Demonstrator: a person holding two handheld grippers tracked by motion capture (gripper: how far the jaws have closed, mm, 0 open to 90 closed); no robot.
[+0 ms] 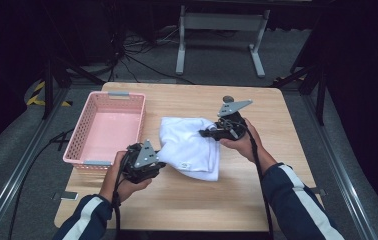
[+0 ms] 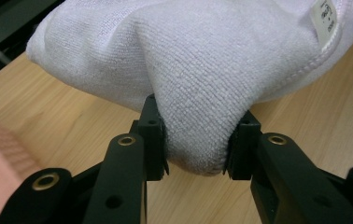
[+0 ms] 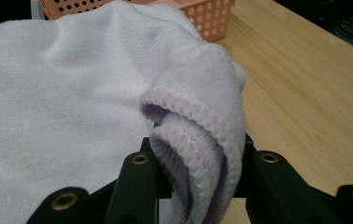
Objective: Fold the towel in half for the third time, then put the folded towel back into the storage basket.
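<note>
Towel, white terry, sags soft and light over the surface beside the pink basket. Left gripper pinches a bunched fold; right gripper clamps the doubled hem, likely the firmer hold.

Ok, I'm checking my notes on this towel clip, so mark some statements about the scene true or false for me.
1. Both grippers grip the white terry-cloth towel. True: the left gripper and the right gripper each pinch a bunch of it.
2. The pink perforated plastic basket holds the towel. False: nothing lies in the basket; the towel is beside it.
3. The light wooden table carries the basket. True.
4. The towel is dark blue. False: it is white.
</note>
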